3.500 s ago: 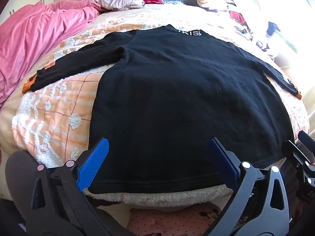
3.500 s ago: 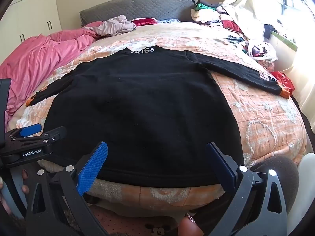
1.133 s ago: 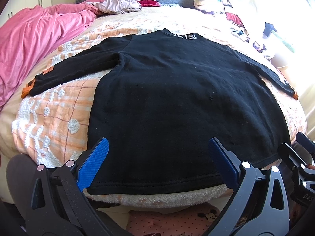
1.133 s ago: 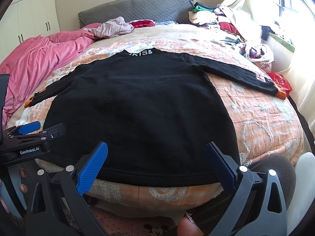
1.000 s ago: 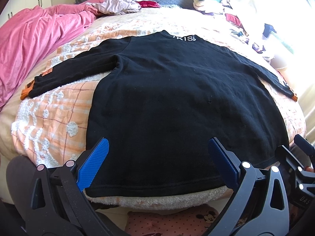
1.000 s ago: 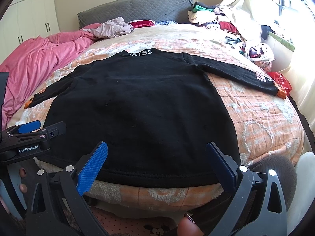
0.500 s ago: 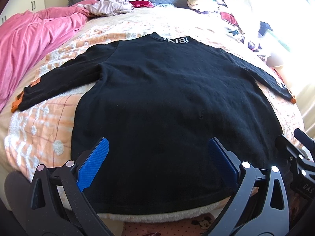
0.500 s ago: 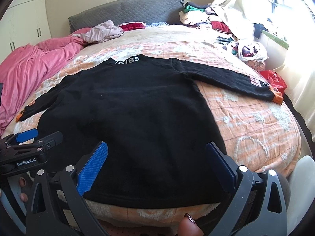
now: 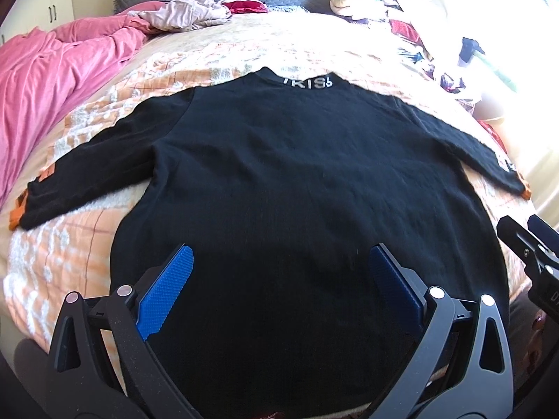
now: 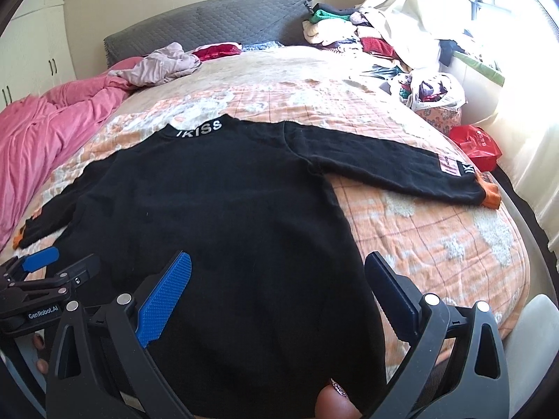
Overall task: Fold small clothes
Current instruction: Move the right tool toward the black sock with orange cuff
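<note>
Hovering over flat black sweater, nothing gripped

Left wrist view: left tongs (image 9: 277,269) spread wide, empty, above the hem area of the black sweater (image 9: 297,174). It lies flat, front down, on the bed (image 9: 70,244), both sleeves spread out.

Right wrist view: right tongs (image 10: 276,276) also apart, empty, over the lower body of the sweater. Right sleeve (image 10: 401,164) lies well out to the side, orange cuff (image 10: 491,193) at its end.

Handling guess: soft, limp, light knit; will drape. Pinch hem corners or cuff, single layer.
</note>
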The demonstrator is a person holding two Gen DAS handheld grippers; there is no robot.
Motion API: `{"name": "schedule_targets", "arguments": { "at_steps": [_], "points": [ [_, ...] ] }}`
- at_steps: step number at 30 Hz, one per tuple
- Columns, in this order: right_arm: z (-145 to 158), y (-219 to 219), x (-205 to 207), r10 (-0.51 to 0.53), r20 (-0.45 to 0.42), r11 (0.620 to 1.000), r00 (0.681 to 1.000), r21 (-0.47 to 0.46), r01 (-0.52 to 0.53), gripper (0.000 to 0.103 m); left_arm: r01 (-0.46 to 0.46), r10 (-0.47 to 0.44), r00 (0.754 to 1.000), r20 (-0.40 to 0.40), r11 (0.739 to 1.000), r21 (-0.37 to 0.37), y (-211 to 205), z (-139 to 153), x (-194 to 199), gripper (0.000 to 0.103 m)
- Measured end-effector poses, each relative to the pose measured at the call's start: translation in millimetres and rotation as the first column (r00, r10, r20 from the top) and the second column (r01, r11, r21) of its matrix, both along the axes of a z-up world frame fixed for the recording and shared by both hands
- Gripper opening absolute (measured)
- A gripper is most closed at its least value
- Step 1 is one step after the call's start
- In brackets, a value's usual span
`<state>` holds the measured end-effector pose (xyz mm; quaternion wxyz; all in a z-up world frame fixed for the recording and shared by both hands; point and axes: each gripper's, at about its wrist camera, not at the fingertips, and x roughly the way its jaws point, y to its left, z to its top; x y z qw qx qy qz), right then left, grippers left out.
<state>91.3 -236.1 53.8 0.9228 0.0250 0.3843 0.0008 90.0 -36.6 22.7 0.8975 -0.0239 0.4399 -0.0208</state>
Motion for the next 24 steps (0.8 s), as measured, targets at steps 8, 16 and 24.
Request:
{"name": "schedule_targets", "arguments": {
  "at_steps": [8,16,24],
  "points": [
    [10,-6,34,-0.027,0.001,1.000,1.000,0.008,0.027,0.099,-0.021,0.020,1.000,0.017,1.000,0.012,4,11,33,0.095],
    [16,-12,83,-0.056,-0.032,0.996,0.998,0.068,0.058,0.099,-0.033,0.033,0.999,0.016,0.999,-0.021,11,22,74,0.095],
    [14,-29,132,-0.137,-0.034,0.985,0.990,0.105,0.140,0.099,-0.044,0.044,0.999,0.005,0.999,-0.025,8,19,117,0.095]
  ]
}}
